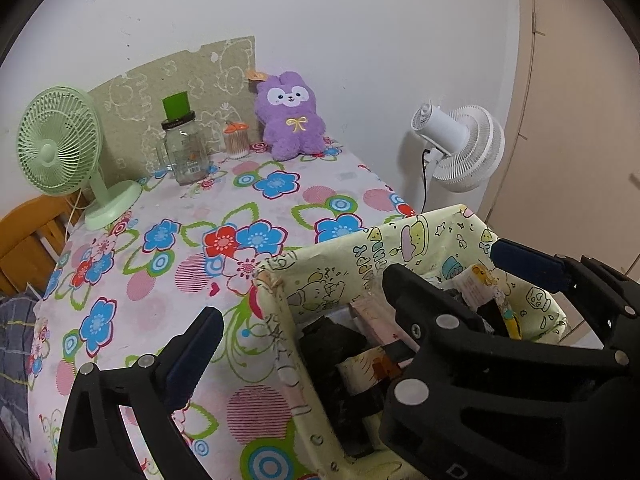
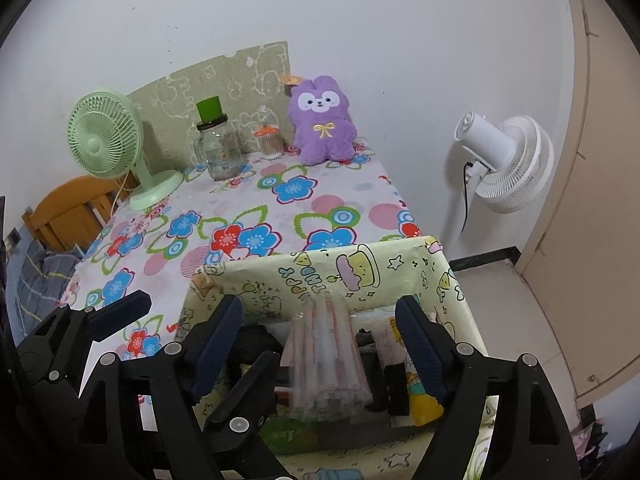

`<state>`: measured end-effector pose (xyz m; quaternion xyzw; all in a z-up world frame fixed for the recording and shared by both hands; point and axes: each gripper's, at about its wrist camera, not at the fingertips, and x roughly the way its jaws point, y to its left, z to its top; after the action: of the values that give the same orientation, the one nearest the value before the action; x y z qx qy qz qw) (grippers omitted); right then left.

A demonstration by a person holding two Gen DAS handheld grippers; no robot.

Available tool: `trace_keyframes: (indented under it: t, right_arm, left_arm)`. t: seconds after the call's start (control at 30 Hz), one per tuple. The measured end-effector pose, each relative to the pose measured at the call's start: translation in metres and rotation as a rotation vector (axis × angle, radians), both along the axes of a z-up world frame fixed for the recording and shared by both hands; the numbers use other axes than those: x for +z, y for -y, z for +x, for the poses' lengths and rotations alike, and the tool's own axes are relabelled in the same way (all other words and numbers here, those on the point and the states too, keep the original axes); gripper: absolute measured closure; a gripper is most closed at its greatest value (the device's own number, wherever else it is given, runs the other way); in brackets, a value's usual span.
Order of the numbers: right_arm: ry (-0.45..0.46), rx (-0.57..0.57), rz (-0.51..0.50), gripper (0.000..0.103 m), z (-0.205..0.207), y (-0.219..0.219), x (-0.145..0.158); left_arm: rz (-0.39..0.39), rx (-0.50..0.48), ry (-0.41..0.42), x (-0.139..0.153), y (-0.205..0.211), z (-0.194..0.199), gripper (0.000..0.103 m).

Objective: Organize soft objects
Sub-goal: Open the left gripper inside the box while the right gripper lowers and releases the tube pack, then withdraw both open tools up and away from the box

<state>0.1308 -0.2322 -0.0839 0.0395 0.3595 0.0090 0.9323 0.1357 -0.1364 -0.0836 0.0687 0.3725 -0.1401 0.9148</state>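
Both claws wide, empty: left claw (image 1: pixel 304 324), right claw (image 2: pixel 320 344) over bin (image 2: pixel 400 258). Plush (image 1: pixel 291 118) on desk, not binned yet.

Both views are evenly and softly lit from above, bright enough for saturated colours on the floral tablecloth (image 1: pixel 256 208), with only faint shadows on the white wall (image 1: pixel 320 20). Fisheye distortion bends straight lines toward the borders, and black vignetting fills the corners. The centre is sharp; the clear plastic packet (image 2: pixel 326 356) at lower centre of the right wrist view looks blurred. Small highlights sit on the glass jar (image 1: pixel 188 152).
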Motion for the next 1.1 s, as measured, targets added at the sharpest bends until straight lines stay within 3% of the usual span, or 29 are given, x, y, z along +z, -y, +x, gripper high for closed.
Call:
trace_keyframes:
  t: [0.2,0.77,1.1]
  right_arm:
    - [0.028,-0.003,-0.005,0.014,-0.012,-0.011,0.01]
    - [0.111,0.058,-0.03,0.008,-0.044,-0.064,0.04]
    - [0.162,0.072,-0.036,0.008,-0.061,-0.091,0.057]
  left_arm:
    - [-0.008,0.022,0.032,0.009,-0.014,-0.011,0.001]
    - [-0.041,0.112,0.097,0.036,-0.077,-0.041,0.0]
    - [-0.041,0.253,0.154,0.054,-0.127,-0.061,0.0]
